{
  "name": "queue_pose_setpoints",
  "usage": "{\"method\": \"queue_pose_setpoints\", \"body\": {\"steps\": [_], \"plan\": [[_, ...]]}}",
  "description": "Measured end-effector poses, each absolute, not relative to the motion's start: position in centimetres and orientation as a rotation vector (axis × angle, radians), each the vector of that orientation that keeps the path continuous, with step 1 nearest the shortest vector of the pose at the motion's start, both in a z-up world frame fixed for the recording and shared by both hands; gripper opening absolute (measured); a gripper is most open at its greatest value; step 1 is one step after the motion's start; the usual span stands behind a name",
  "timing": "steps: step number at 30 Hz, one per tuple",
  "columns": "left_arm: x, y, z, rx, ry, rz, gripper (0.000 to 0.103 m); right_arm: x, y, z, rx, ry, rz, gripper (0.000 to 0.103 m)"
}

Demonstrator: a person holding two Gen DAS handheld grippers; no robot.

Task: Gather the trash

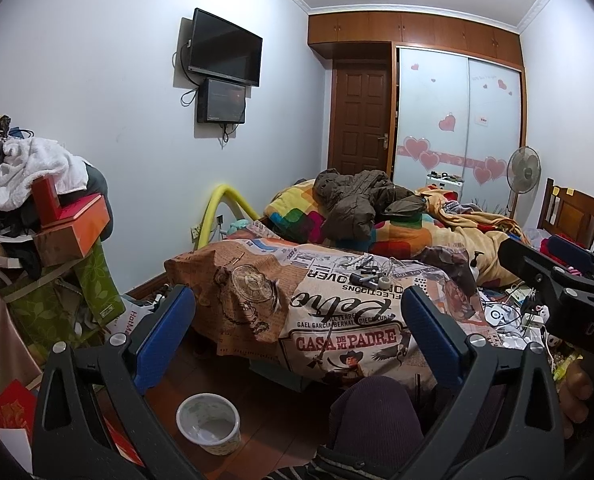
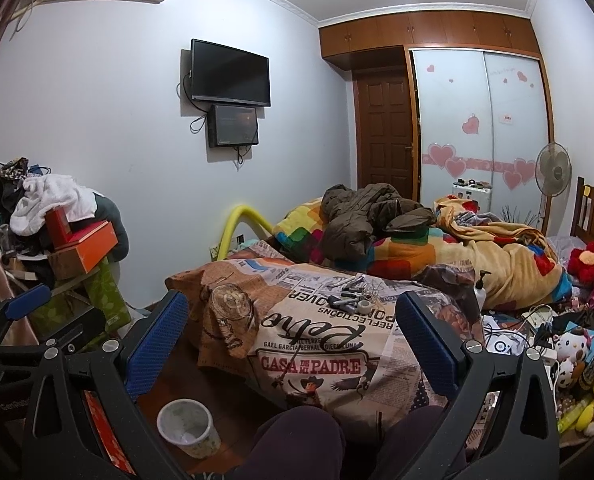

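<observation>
A small white waste bin (image 1: pixel 208 423) (image 2: pixel 188 427) stands on the wooden floor beside the bed, below and between my grippers. Small items (image 1: pixel 367 273) (image 2: pixel 353 298), among them a tape roll and metal pieces, lie on the printed bedcover (image 1: pixel 337 320) (image 2: pixel 313 344). My left gripper (image 1: pixel 297 336) is open above the floor and the bed's near corner, holding nothing. My right gripper (image 2: pixel 291 340) is also open and empty, aimed at the bedcover. In the right wrist view the left gripper's blue pad (image 2: pixel 29 300) shows at the far left.
A person's knee (image 1: pixel 377 416) (image 2: pixel 297 440) sits at the bottom centre. A pile of boxes and clothes (image 1: pixel 49 208) (image 2: pixel 57 232) fills the left. Blankets and a brown jacket (image 1: pixel 357 204) cover the bed. Cables and toys (image 2: pixel 557 344) crowd the right. A fan (image 2: pixel 553 172) stands by the wardrobe.
</observation>
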State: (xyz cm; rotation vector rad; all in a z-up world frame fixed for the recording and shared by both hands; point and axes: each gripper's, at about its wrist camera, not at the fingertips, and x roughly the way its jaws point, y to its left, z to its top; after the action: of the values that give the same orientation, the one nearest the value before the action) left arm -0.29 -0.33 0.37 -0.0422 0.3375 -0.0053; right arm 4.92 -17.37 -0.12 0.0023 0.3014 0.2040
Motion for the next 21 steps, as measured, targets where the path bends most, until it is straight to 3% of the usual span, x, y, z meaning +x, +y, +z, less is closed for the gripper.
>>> {"method": "queue_pose_setpoints", "body": {"steps": [21], "plan": [[-0.35, -0.29, 0.37, -0.046, 0.338, -0.006, 0.103, 4.90, -17.26, -0.04, 0.001, 0.303, 0.203, 0.103]]}}
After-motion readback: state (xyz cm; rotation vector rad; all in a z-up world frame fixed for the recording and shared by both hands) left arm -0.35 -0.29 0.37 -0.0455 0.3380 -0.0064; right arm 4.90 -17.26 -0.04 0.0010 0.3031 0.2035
